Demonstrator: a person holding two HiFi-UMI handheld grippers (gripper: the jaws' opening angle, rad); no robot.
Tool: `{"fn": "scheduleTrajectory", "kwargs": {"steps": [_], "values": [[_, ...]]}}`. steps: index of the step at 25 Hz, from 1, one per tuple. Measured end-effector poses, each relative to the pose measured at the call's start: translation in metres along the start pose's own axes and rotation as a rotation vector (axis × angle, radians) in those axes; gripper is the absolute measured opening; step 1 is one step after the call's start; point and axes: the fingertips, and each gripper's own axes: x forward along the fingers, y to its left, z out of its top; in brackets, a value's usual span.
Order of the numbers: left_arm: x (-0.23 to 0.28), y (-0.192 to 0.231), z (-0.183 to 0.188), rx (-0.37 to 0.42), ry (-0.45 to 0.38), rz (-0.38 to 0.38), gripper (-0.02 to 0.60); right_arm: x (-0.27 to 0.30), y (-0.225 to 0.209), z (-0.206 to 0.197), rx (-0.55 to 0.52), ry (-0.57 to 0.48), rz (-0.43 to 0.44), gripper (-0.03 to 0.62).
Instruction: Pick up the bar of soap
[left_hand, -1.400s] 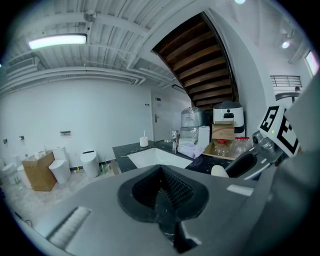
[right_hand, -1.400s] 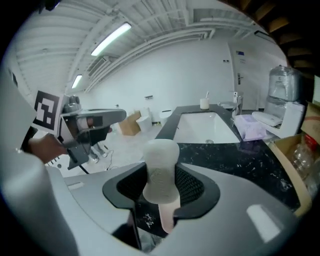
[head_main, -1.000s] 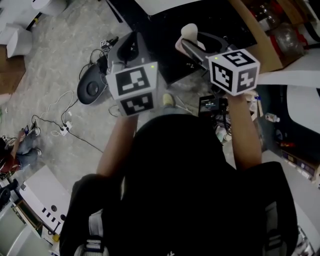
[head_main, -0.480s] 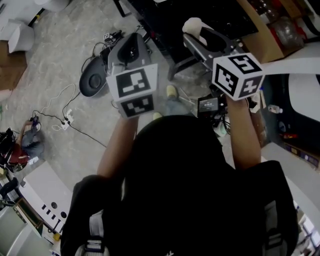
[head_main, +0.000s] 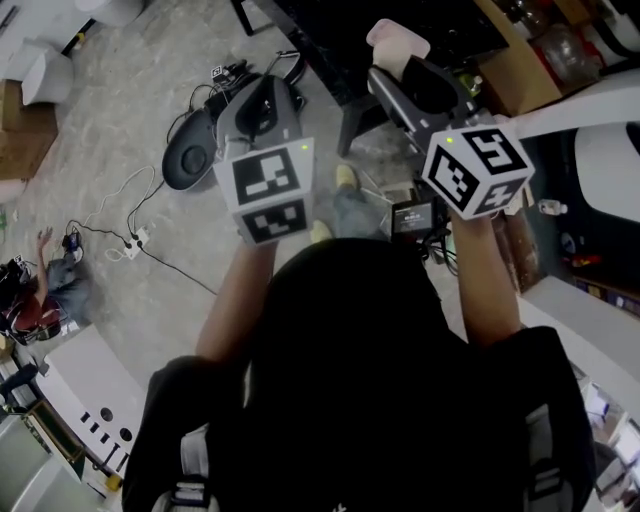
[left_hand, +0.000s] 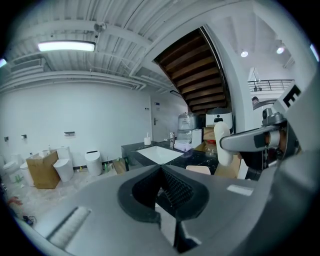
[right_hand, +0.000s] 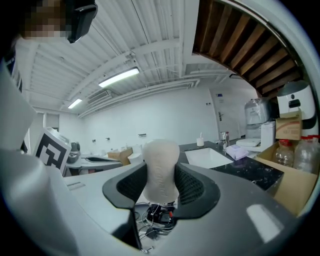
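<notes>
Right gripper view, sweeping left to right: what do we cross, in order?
marker cube → bar of soap, held between the jaws → white sink basin → cardboard box holding bottles

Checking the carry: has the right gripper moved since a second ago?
Yes. The right gripper, holding the bar of soap, has gone up the picture, further over the dark counter toward the cardboard box.
</notes>
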Motion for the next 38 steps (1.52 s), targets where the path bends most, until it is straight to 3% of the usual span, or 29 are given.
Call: {"fn": "scheduleTrajectory", "kwargs": {"steps": [11,23,31,38], "values": [[-0.064,-0.023,-0.019,0.002,-0.010,-0.029,-0.005,-0.066,0.049,-0.003,-0.009,-0.051,0.014,0.193],[-0.104,-0.073,-0.012,0.007,-0.014,-0.006,-0.005,-0.129,0.040,0.000,-0.002,-0.068,0.035,0.195],[-0.144,-0.126,-0.028,-0.002,-0.005,-0.019,-0.005,-0.185,0.039,-0.016,-0.001,-0.066,0.047,0.195],[-0.184,-0.140,-0.037,-0.009,-0.015,0.016,-0.005,-0.222,0.056,-0.032,-0.004,-0.057,0.059,0.195]]}}
